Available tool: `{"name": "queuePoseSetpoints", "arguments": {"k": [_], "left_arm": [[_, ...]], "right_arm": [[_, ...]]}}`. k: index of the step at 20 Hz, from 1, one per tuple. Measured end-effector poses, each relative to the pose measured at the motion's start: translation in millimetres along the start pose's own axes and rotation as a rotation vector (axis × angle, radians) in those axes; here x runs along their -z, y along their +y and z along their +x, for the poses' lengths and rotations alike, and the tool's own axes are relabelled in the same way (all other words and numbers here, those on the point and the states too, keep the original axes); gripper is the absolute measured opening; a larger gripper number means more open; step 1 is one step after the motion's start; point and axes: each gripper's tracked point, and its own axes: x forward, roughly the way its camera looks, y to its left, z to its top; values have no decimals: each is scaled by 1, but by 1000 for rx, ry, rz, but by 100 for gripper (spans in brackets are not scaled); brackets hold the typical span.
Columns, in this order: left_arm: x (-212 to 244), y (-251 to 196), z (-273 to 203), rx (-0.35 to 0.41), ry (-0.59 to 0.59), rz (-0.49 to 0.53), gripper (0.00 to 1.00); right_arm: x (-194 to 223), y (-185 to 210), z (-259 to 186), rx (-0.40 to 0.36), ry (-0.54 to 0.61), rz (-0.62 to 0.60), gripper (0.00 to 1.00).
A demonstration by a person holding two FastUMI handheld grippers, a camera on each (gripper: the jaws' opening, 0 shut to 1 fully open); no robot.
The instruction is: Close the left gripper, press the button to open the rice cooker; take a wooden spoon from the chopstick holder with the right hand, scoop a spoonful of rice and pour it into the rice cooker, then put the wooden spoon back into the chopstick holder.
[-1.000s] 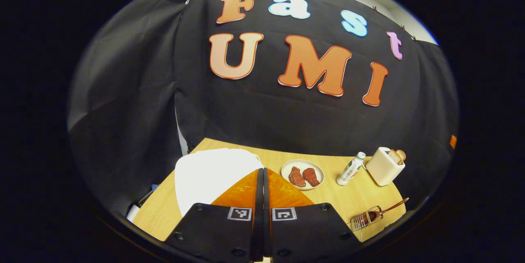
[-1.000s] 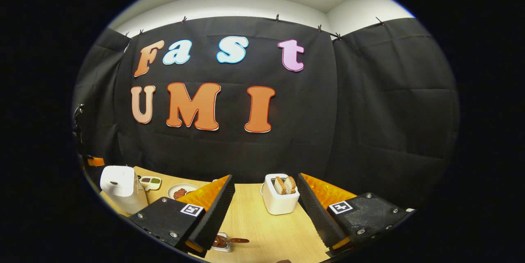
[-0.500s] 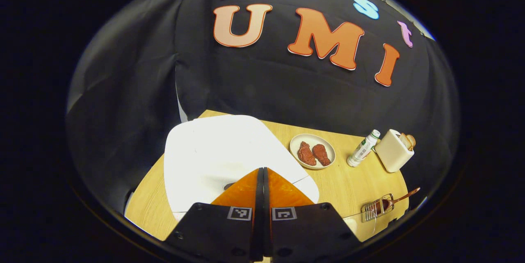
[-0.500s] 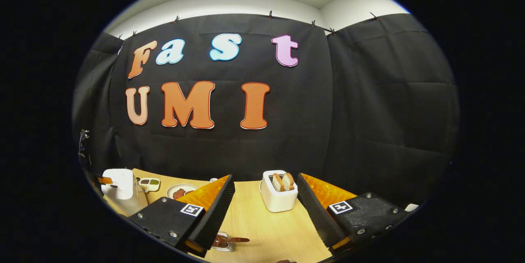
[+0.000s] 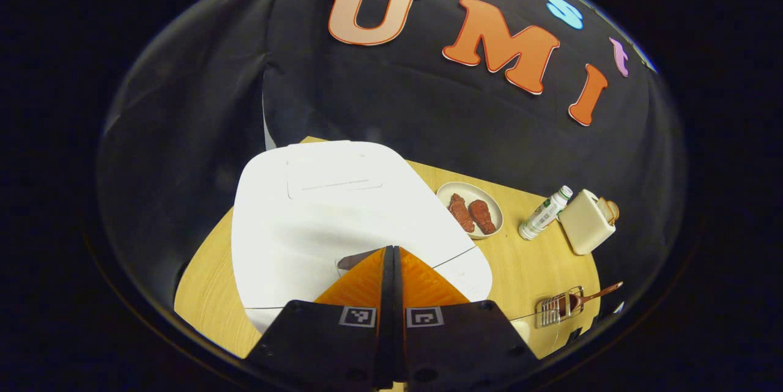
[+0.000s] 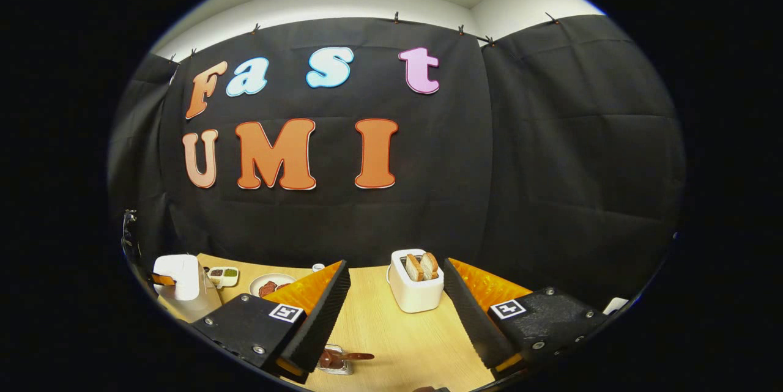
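Note:
The white rice cooker point(image 5: 342, 208) stands with its lid down at the table's left, and appears small at the far left in the right gripper view point(image 6: 183, 285). My left gripper point(image 5: 391, 249) is shut with nothing held, its tips just over the cooker's front edge beside a grey button point(image 5: 347, 263). The wooden spoon point(image 5: 590, 297) lies in the wire chopstick holder point(image 5: 556, 309) at the right front. In the right gripper view the spoon point(image 6: 348, 357) sits low between the fingers. My right gripper point(image 6: 394, 269) hangs open above the table, facing the toaster.
A plate point(image 5: 492, 224) with two pieces of meat, a white bottle point(image 5: 544, 213) and a toaster point(image 5: 587, 221) with bread stand along the back of the wooden table point(image 5: 526, 269). A small dish of sauces point(image 6: 221, 274) sits behind the cooker.
My left gripper has moved down and in over the rice cooker, which now looms larger. The right gripper has hardly moved and stays open.

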Motion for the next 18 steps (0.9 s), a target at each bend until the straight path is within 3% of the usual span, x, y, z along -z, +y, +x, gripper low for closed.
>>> {"name": "queuePoseSetpoints", "arguments": {"k": [7, 12, 15, 16, 18], "left_arm": [[-9, 2, 3, -55, 5, 82, 5], [-97, -11, -65, -104, -272, 147, 4], [-133, -17, -111, -77, -372, 139, 4], [-141, -17, -124, -67, -399, 134, 4], [-146, -17, -144, -58, -431, 135, 4]], "right_arm": [[13, 5, -9, -12, 29, 14, 96], [11, 4, -25, 15, 2, 28, 95], [12, 13, -34, 12, -10, 23, 95], [13, 15, -36, 13, -15, 20, 100], [13, 20, -42, 6, -28, 22, 95]]}}
